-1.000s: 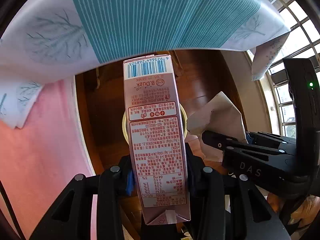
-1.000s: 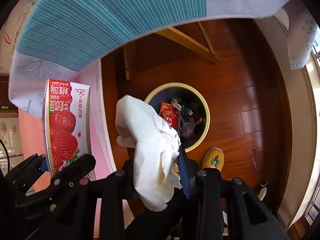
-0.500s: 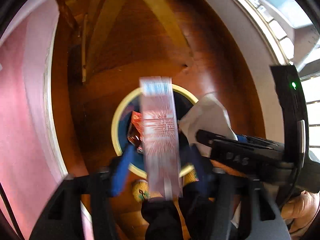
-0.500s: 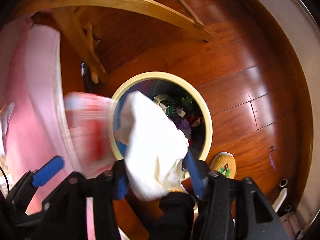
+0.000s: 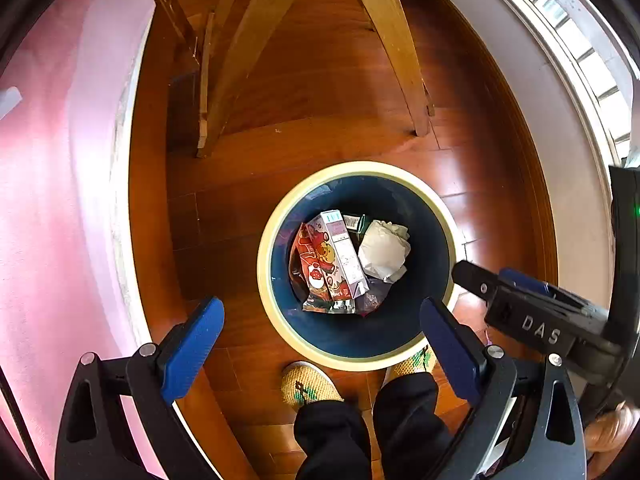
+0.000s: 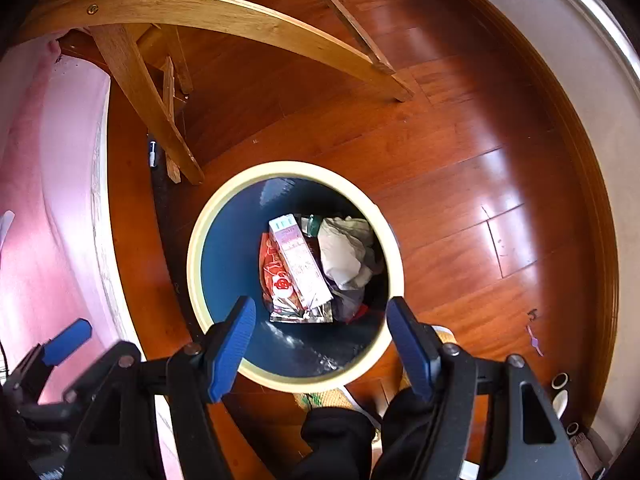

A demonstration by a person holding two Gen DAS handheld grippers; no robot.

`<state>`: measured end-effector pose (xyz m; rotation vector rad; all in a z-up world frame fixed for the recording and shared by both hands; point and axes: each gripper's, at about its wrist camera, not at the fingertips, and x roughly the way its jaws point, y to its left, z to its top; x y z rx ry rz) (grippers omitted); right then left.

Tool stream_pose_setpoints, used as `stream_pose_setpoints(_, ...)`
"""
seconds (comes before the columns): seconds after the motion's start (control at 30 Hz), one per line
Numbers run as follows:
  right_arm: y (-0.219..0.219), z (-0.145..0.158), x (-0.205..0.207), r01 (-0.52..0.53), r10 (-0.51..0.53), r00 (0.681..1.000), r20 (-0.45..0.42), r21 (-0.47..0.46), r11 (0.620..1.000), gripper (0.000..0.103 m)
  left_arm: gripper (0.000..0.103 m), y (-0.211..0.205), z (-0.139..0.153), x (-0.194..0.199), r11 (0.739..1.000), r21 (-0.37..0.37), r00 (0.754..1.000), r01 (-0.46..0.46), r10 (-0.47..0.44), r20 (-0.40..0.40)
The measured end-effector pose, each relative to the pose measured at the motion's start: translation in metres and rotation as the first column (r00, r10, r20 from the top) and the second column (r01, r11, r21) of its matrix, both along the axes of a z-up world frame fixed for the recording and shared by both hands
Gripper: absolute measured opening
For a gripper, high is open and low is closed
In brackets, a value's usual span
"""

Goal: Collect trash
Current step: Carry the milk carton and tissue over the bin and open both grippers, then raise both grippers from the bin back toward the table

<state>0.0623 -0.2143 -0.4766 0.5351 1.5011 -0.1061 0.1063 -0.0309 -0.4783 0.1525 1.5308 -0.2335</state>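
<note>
Both the left tongs point(image 5: 320, 340) and right tongs point(image 6: 320, 344) now gape wide and empty over the bin point(image 5: 272, 240), where the just-dropped carton point(image 5: 340, 256) and tissue point(image 5: 384, 250) lie, so this load seems done.

Trash bin point(image 5: 280, 216) with cream rim and dark blue interior, standing on a glossy reddish-brown plank floor point(image 5: 320, 80); within it, a pink-and-white milk carton point(image 5: 340, 256) printed with a red strawberry and yellow cartoon motif and a teal-barred end, a crumpled white paper wad point(image 5: 384, 250), and a red-and-silver foil wrapper point(image 5: 310, 276). Left gripper point(image 5: 320, 344) and right gripper point(image 6: 320, 344) black-framed with blue pads point(image 5: 192, 348) on their jaws; pale yellow-brown wooden legs point(image 5: 384, 40); pink cloth point(image 5: 48, 200); yellow knitted slippers point(image 5: 306, 386) with a green pattern
</note>
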Motion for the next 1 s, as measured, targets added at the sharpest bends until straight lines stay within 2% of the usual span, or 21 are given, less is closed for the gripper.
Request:
stream_pose_setpoints(0.33,0.006,0.039,-0.002,-0.007,0.007,1.000,-0.001,-0.019,1.000,0.069,0.098,0.005,0.042,0.007,1.000,-0.002,0.999,-0.012,0.012,0.031)
stream_pose_setpoints(0.53,0.007,0.078,0.000,0.010,-0.009,1.000,0.013,-0.046,0.999,0.069,0.098,0.008,0.076,0.005,1.000,-0.006,0.999,-0.018,0.019,0.042)
stream_pose_setpoints(0.77,0.009,0.155,-0.006,0.013,-0.011,0.998,0.054,-0.032,0.999,0.069,0.098,0.017,0.155,0.006,0.999,-0.039,0.995,-0.036,0.039,0.087)
stream_pose_setpoints(1.0,0.008,0.260,-0.012,0.030,-0.027,0.988,0.151,-0.021,0.999,0.070,0.098,0.025,0.271,0.014,0.996,-0.093,0.973,-0.005,0.026,0.227)
